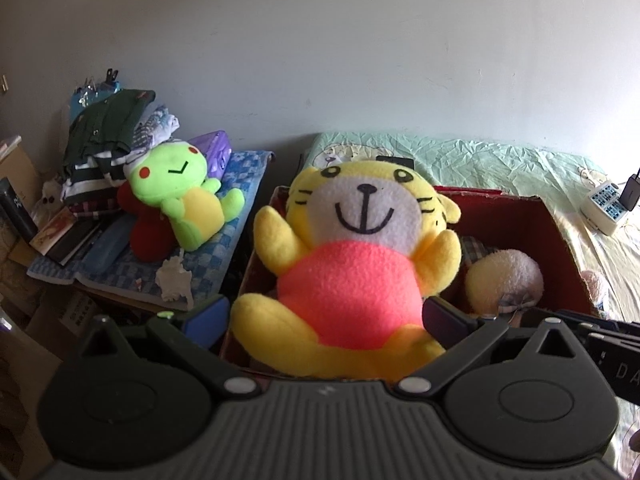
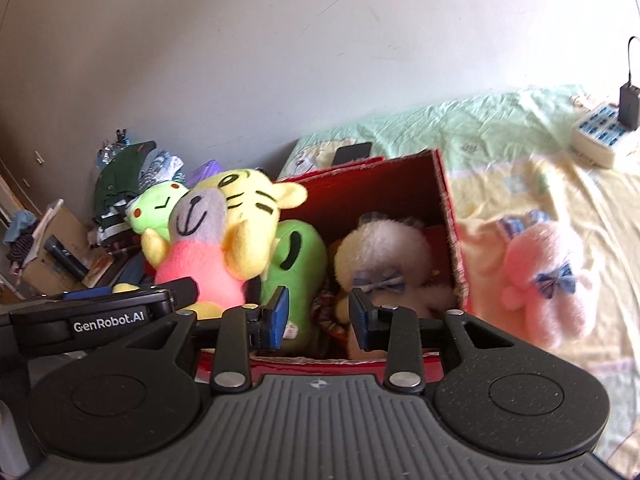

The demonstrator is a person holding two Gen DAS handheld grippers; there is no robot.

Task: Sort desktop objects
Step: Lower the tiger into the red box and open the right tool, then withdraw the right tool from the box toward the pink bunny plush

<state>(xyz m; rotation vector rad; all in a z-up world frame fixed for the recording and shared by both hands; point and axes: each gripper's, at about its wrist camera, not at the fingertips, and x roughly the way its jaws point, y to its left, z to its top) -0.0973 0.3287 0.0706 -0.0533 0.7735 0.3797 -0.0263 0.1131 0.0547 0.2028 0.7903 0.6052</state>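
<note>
The left gripper squeezes the tiger just over the box. The right gripper is a little apart, holding nothing. Some toys are in; the pink toy, off to its right, waits.

I can't see the green plush toy fully, the yellow tiger plush covers it; the pink plush bear blurs.
</note>
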